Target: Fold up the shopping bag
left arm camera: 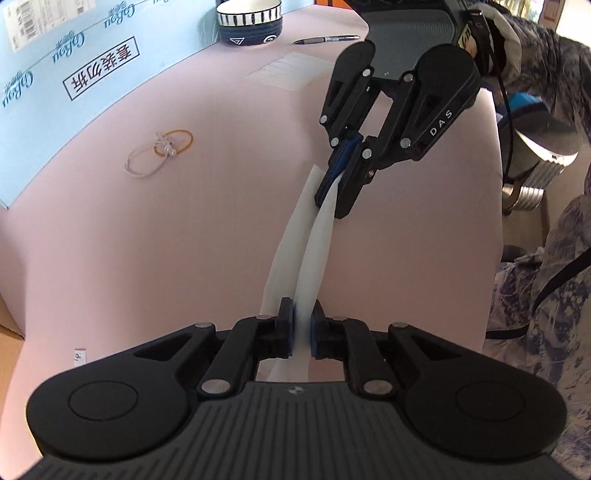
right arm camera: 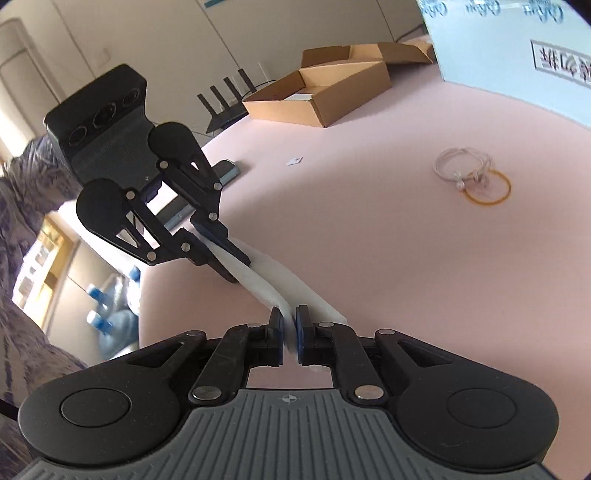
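The shopping bag [left arm camera: 314,243] is a thin white strip, folded narrow, stretched between my two grippers just above the pink table. My left gripper [left arm camera: 303,314] is shut on its near end. My right gripper [left arm camera: 334,199] faces it from the far side and is shut on the other end. In the right wrist view the bag [right arm camera: 273,284] runs from my right gripper [right arm camera: 290,321] to the left gripper [right arm camera: 231,264]. A lower layer of the bag rests on the table.
The pink table [left arm camera: 147,240] holds rubber bands [left arm camera: 162,151], a striped bowl [left arm camera: 249,22], a pen [left arm camera: 327,38] and a light blue box [left arm camera: 55,85]. Open cardboard boxes [right arm camera: 321,92] and a phone [right arm camera: 225,173] show in the right wrist view.
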`<state>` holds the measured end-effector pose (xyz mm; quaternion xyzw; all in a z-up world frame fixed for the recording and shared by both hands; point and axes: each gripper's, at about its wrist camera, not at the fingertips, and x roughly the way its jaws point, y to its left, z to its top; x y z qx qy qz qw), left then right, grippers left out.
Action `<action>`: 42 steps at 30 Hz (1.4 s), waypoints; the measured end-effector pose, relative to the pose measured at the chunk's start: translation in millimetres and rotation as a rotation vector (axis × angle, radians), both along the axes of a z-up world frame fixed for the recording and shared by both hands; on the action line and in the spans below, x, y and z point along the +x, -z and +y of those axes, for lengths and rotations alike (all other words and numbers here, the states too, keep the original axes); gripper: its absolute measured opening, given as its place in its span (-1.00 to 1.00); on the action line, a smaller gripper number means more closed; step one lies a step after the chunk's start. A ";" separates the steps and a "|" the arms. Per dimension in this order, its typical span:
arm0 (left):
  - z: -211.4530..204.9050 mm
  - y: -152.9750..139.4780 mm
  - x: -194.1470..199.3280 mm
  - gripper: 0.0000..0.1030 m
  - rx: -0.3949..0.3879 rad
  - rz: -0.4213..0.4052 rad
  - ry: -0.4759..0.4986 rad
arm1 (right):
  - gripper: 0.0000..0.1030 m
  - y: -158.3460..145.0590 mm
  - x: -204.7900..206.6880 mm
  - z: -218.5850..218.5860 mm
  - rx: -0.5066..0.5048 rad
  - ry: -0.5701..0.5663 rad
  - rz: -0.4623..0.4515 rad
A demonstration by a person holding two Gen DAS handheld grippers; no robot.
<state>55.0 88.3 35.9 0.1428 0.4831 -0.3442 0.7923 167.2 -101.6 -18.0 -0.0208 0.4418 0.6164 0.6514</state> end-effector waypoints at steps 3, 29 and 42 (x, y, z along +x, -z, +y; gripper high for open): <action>15.1 2.9 18.3 -0.83 -0.081 0.099 -0.059 | -0.90 4.1 8.2 -7.7 0.031 0.034 0.116; 40.5 29.5 54.4 -0.87 -0.313 0.426 -0.347 | -0.80 -15.8 -39.9 -49.1 0.223 0.178 0.061; 48.4 27.2 40.7 -0.87 -0.314 0.359 -0.386 | -1.00 16.9 -33.5 -38.2 0.123 0.222 0.005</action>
